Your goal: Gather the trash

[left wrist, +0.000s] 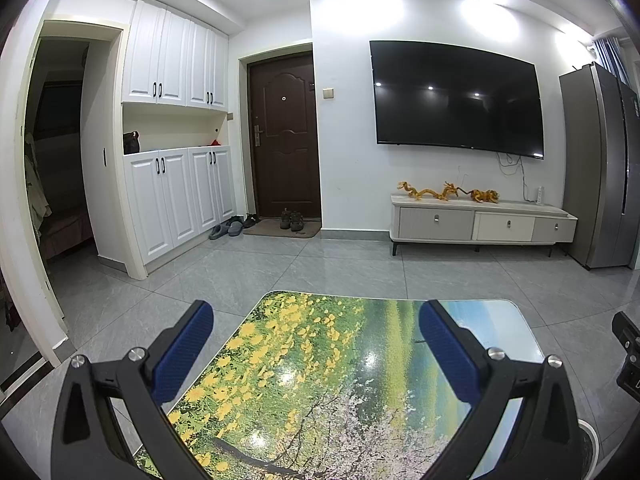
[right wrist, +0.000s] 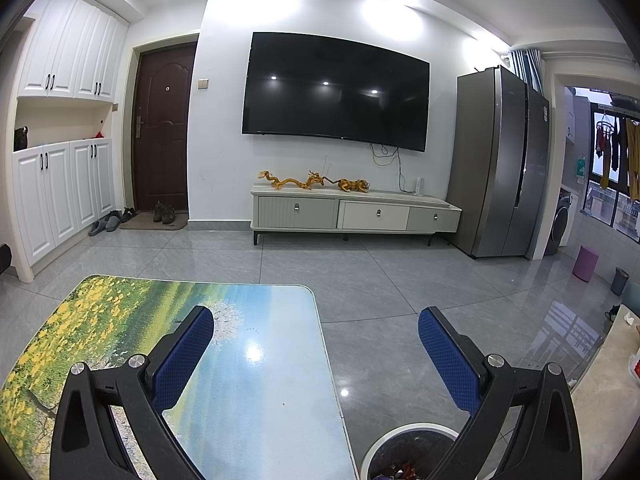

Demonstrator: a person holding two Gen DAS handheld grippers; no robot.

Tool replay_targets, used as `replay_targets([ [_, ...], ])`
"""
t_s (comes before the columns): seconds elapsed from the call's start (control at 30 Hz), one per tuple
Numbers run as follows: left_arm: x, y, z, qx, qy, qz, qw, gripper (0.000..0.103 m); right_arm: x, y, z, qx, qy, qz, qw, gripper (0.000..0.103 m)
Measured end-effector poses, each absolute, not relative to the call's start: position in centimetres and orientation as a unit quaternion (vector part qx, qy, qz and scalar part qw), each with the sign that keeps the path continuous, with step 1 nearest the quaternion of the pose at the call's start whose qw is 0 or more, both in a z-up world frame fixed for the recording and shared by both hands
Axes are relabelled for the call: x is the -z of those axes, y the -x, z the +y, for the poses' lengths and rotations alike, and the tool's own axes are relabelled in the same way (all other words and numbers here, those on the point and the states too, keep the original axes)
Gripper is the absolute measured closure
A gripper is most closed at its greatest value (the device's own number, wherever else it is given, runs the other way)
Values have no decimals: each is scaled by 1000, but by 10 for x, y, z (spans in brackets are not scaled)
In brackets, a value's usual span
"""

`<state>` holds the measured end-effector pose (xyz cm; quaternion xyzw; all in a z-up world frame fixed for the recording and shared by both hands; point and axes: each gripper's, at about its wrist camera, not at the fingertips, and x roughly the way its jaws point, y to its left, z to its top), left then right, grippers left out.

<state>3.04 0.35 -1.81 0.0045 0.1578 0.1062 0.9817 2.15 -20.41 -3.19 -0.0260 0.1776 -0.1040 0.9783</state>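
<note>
A glossy tabletop (left wrist: 320, 380) printed with yellow flowers, blossom and blue sky fills the lower half of the left wrist view, bare under both grippers. The trash bin (right wrist: 404, 452), white-rimmed with dark walls, stands on the grey floor just beside the tabletop's edge, at five o'clock in the right wrist view; a few scraps of trash (right wrist: 396, 472) lie inside it. The left gripper (left wrist: 316, 344) hovers over the tabletop, fingers wide apart and empty. The right gripper (right wrist: 316, 344) likewise has its fingers spread, holding nothing.
</note>
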Motion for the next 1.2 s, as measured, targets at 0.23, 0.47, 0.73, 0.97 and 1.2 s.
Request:
replay_targets([
  [0.23, 20, -31, 4, -103, -5, 159, 982, 0, 34, -21, -205, 104, 27, 179, 978, 0],
  [0.47, 20, -34, 6, -101, -5, 161, 982, 0, 37, -21, -206, 103, 29, 180, 978, 0],
  [0.73, 20, -37, 10, -98, -1, 162, 982, 0, 38, -23, -205, 103, 30, 181, 978, 0],
  [0.97, 21, -38, 10, -97, 1, 163, 982, 0, 41, -24, -205, 103, 32, 182, 977, 0],
  [1.2, 25, -41, 10, -93, 5, 165, 982, 0, 40, -24, -206, 103, 32, 183, 977, 0],
])
